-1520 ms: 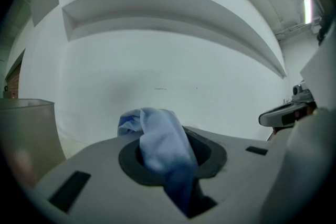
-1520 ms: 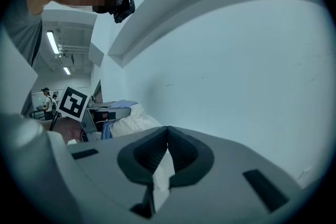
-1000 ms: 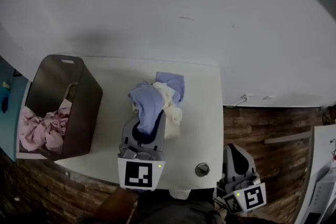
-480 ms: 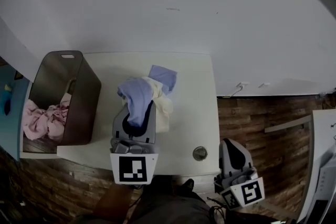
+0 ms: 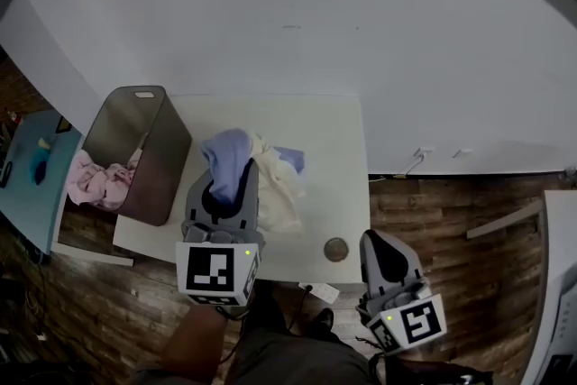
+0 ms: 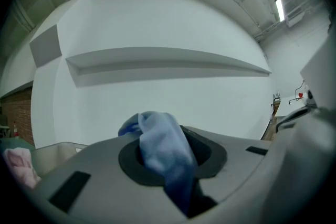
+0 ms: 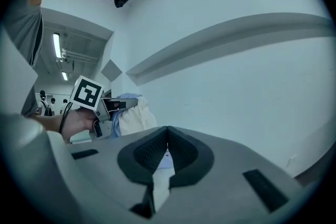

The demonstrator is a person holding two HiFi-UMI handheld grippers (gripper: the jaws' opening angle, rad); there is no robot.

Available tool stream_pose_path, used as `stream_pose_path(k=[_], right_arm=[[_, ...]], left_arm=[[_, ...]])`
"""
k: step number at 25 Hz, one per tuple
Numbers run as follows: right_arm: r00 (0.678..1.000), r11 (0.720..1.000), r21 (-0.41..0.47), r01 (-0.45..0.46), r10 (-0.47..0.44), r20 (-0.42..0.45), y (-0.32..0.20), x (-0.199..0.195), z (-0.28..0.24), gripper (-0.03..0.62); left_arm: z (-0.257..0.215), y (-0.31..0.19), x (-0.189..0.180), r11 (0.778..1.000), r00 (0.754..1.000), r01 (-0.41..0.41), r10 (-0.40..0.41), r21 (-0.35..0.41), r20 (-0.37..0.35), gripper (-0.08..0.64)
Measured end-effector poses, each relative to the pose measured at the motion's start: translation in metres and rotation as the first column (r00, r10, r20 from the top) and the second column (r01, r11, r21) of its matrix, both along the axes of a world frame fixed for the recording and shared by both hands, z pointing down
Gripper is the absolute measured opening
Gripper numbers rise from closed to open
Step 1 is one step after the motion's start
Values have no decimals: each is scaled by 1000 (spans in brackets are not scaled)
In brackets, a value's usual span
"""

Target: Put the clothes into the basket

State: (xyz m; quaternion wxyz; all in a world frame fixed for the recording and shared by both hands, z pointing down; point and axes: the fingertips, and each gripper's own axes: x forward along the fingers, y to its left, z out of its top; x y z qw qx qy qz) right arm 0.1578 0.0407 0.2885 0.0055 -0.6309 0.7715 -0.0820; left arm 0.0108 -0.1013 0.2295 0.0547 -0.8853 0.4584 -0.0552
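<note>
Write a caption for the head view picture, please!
Left gripper holds a blue cloth over the white table, near the basket with pink clothes inside.

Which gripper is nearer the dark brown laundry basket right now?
Left. The left gripper, jaws clamped on a blue garment, is beside the dark brown laundry basket; the right gripper hangs beyond the opposite corner of the white table.

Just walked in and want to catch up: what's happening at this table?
A person is moving laundry with two handheld tools. The left tool is clamped on a blue garment above the white table, with a cream garment bunched against it. The dark basket at the table's left end holds pink clothes. The right tool is shut and empty, beside the table.
</note>
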Motion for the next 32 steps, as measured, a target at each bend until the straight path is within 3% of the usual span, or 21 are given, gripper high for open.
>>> stream_pose_path(k=[7, 13, 18, 32], right_arm=[[998, 997, 41, 59, -60, 10, -45, -35, -8, 6], [994, 993, 59, 104, -105, 18, -121, -109, -35, 6], [993, 989, 106, 105, -110, 47, -137, -123, -30, 6], [984, 972, 186, 147, -163, 71, -237, -217, -68, 6]], left_arm=[[-29, -14, -34, 999, 999, 24, -23, 36, -35, 86], [-85, -77, -104, 997, 999, 30, -27, 73, -41, 86], [-112, -85, -122, 991, 999, 25, -20, 132, -42, 86], [-246, -179, -254, 933, 996, 84, -88, 351, -6, 87]])
